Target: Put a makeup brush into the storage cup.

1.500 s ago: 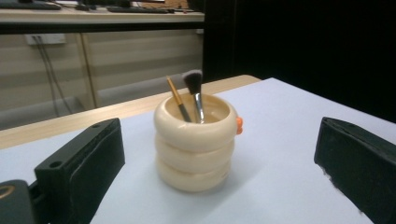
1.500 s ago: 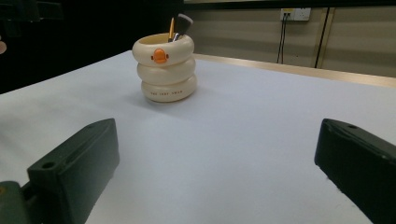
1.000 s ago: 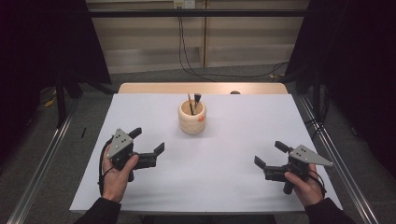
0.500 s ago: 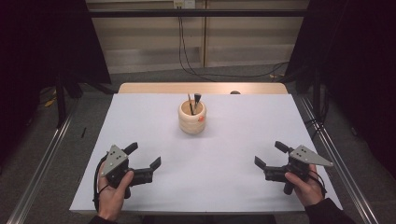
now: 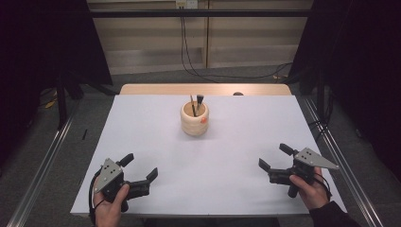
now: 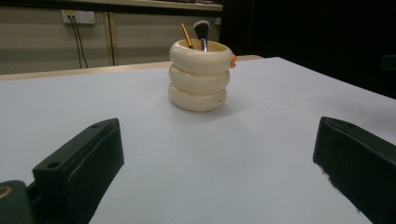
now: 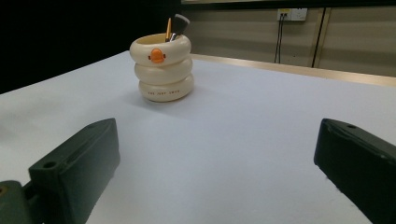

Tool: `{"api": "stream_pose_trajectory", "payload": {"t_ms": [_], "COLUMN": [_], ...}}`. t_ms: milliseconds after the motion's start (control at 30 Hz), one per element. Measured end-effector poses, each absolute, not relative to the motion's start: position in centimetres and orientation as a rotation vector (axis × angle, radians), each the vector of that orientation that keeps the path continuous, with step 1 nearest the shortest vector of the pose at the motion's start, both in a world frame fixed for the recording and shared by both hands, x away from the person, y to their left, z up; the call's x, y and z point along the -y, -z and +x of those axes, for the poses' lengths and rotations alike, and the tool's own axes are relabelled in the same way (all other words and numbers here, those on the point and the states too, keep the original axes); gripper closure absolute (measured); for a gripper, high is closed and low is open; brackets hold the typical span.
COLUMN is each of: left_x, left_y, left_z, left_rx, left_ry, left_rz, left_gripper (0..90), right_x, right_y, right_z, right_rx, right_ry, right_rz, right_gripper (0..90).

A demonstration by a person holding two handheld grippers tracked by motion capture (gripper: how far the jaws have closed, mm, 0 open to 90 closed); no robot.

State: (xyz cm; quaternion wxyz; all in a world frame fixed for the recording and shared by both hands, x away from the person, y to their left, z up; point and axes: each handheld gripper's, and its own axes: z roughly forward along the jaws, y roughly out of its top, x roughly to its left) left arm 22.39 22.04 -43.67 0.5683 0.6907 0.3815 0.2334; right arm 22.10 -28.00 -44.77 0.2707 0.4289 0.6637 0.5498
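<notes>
Gripper-wise, my left gripper (image 5: 139, 176) sat released at the lower left of the high view. Centre frame, the cream holder (image 5: 194, 117) kept its brush (image 5: 200, 100) and pencil (image 5: 192, 103) on the tabletop (image 5: 142, 127). My right gripper (image 5: 273, 158), lower right, gaped empty; nothing looked begun.

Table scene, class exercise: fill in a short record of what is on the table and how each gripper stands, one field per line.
surface: white table, wooden strip along its far edge
holder: cream ringed holder, upright, far centre of the table
marking: orange duck bill on the holder's side
contents: makeup brush and yellow pencil-like stick, standing inside
left gripper: open, holding nothing, near left corner
right gripper: open, holding nothing, near right corner
contact: neither gripper touches the holder
</notes>
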Motion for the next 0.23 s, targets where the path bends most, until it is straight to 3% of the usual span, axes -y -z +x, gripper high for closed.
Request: {"api": "stream_pose_trajectory", "payload": {"t_ms": [233], "left_x": [-22.19], "left_y": [43.91], "left_z": [22.67], "left_rx": [-0.912], "left_ry": [-0.538], "left_rz": [1.627], "left_gripper": [1.5], "right_x": [28.13], "right_y": [44.87], "right_z": [22.21], "right_rx": [-1.794], "right_ry": [-1.476], "right_rz": [1.156], "right_gripper": [0.0]}}
